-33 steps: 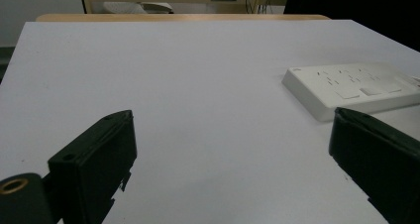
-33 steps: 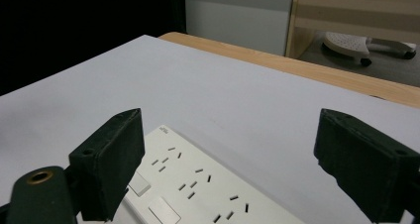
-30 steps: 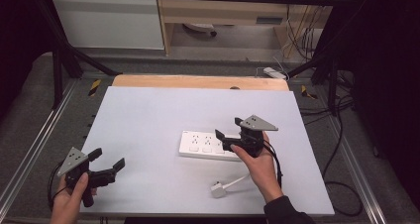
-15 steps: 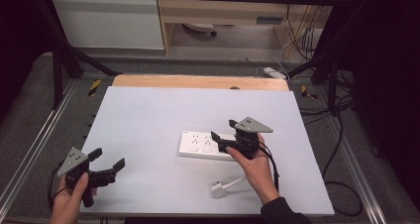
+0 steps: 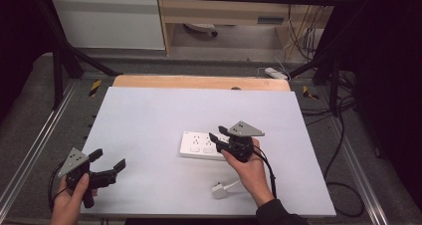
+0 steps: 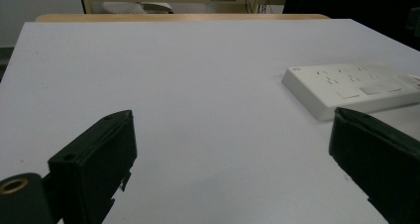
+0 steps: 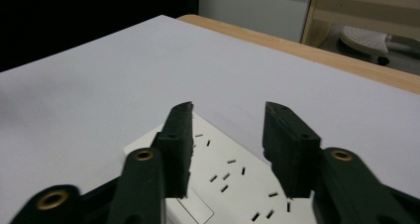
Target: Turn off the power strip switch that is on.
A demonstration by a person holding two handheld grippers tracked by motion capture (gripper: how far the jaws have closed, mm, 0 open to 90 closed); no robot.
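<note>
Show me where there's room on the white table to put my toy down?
The far half of the table, between the wooden edge and the power strip, is bare. So is the stretch between the left gripper and the strip. It is crowded near the right gripper and the plug.

You will find no legible text, brand, number or sign in any view. The white power strip carries only socket slots and blank switch faces; no marking on it can be read in the high view or in either gripper view. A small dark panel on the wooden furniture behind the counter may bear a label, but it is too small to read.
</note>
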